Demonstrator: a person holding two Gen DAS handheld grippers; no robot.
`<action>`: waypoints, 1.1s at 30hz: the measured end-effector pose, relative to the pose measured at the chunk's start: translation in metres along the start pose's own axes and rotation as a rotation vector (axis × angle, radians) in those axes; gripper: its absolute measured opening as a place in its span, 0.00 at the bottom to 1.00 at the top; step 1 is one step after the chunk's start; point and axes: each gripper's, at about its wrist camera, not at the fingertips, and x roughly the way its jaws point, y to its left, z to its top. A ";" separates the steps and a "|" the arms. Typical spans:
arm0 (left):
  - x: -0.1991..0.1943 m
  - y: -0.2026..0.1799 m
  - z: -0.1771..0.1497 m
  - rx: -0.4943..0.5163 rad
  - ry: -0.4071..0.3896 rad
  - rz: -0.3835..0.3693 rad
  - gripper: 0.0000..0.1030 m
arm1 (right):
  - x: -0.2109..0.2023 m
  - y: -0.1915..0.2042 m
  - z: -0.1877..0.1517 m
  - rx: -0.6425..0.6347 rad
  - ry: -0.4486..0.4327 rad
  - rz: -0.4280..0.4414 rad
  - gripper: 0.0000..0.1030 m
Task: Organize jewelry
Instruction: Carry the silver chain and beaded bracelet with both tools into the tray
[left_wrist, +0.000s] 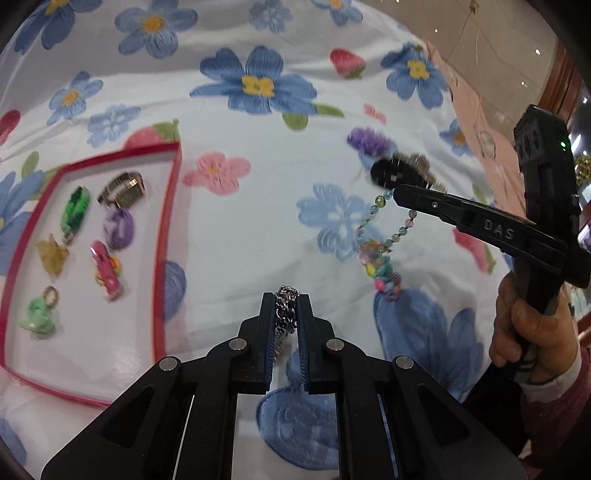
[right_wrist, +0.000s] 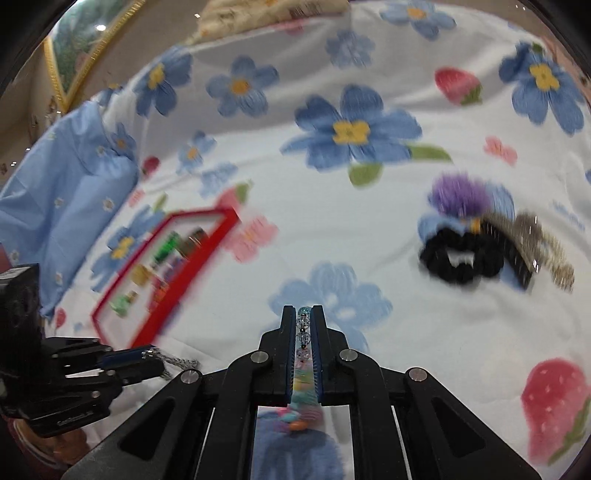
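Observation:
My left gripper (left_wrist: 286, 297) is shut on a silver chain bracelet (left_wrist: 285, 310), held above the floral bedspread. My right gripper (right_wrist: 306, 309) is shut on a pastel beaded bracelet (right_wrist: 303, 334) with colourful charms; in the left wrist view it (left_wrist: 397, 192) hangs at the right with the beads (left_wrist: 380, 258) dangling below. A red-rimmed tray (left_wrist: 168, 221) at the left holds a metal ring (left_wrist: 123, 188), green (left_wrist: 75, 208), purple (left_wrist: 118, 227), yellow, pink and mint pieces. The tray also shows in the right wrist view (right_wrist: 192, 269), beside the left gripper (right_wrist: 162, 363) and its chain (right_wrist: 181, 362).
A purple pompom (right_wrist: 460, 194), a black scrunchie (right_wrist: 461, 258) and a glittery hair clip (right_wrist: 532, 247) lie together on the bedspread at the right. A light blue pillow (right_wrist: 62, 206) sits at the far left. A gold-framed picture hangs behind.

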 end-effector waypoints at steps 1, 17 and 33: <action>-0.006 0.001 0.002 -0.005 -0.013 -0.001 0.09 | -0.006 0.005 0.004 -0.004 -0.014 0.012 0.07; -0.075 0.049 0.004 -0.133 -0.142 -0.009 0.09 | -0.022 0.056 0.019 -0.035 -0.059 0.161 0.07; -0.118 0.104 0.003 -0.221 -0.222 0.070 0.09 | -0.004 0.125 0.029 -0.123 -0.038 0.284 0.07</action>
